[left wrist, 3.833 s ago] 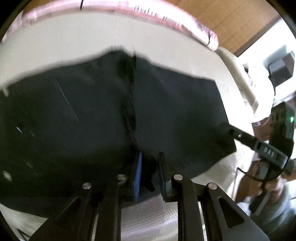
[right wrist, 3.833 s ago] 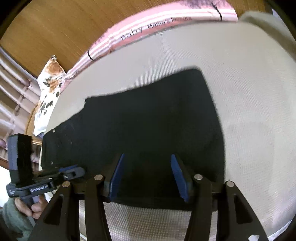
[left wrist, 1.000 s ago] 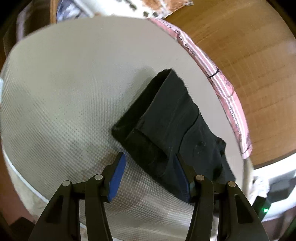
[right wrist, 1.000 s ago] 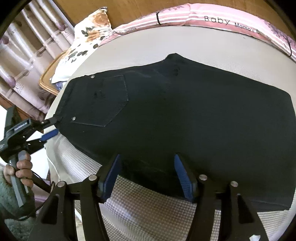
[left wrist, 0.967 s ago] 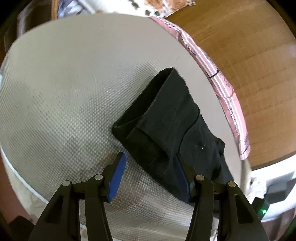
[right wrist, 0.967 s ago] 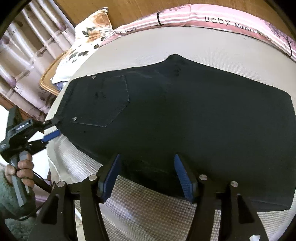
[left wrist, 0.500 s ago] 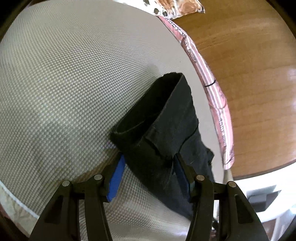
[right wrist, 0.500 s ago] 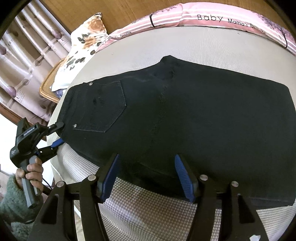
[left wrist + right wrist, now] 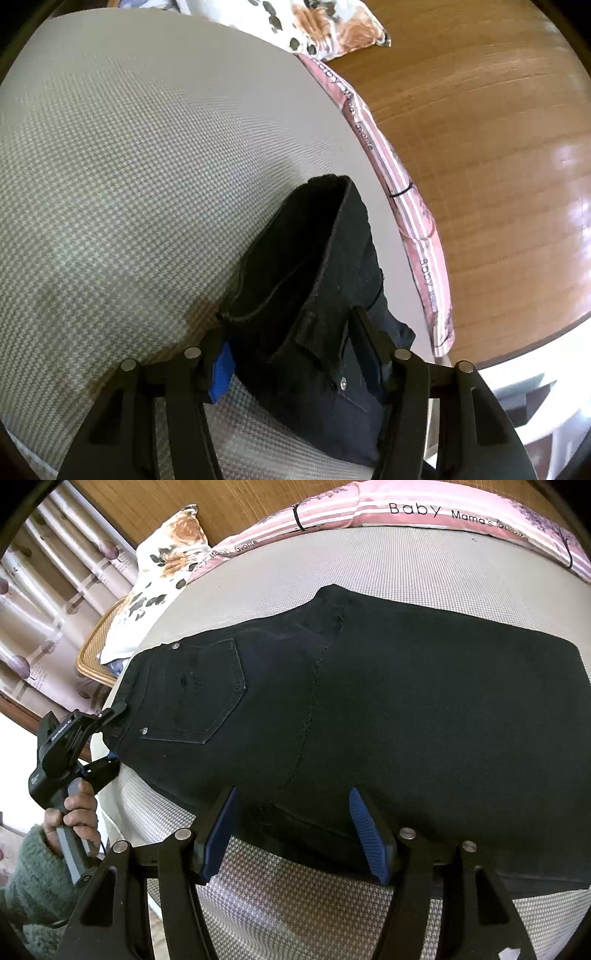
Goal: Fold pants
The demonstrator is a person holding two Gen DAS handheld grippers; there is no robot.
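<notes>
— One pair of black pants point(image 9: 369, 709) lies flat on the bed's pale woven mattress cover point(image 9: 424, 565), back side up. See the patch pocket point(image 9: 199, 694) with its rivets, out at nine o'clock in the right wrist view?

— Yes. Where does the waistband sit?

— At the nine o'clock edge, next to the left gripper point(image 9: 110, 738). The legs look doubled over, ending in a straight edge at three o'clock.

— And that left gripper, has it caught anything?

— In its own view the waistband end point(image 9: 303, 295) stands up between the fingers point(image 9: 221, 365), with the jaws set about halfway. Whether the pads actually press the cloth I cannot tell; the right one is mostly hidden behind the fabric.

— The right gripper point(image 9: 295, 834)?

— Parted about halfway too, blue pads point(image 9: 365, 834) clear on both sides, straddling the near six o'clock edge of the pants. Nothing pinched; cloth shows between the fingers but they stand off it.

— Who is holding the left one?

— A hand point(image 9: 74, 812) in a fuzzy green sleeve point(image 9: 29, 882), at eight o'clock.

— Around the bed?

— A pink striped bumper point(image 9: 424, 509) printed "Baby" along twelve o'clock, a floral pillow point(image 9: 166, 565) at ten, a wicker piece point(image 9: 96, 653) beneath it, curtains point(image 9: 44, 590) behind, and a wooden floor point(image 9: 480, 147) in the left wrist view.
</notes>
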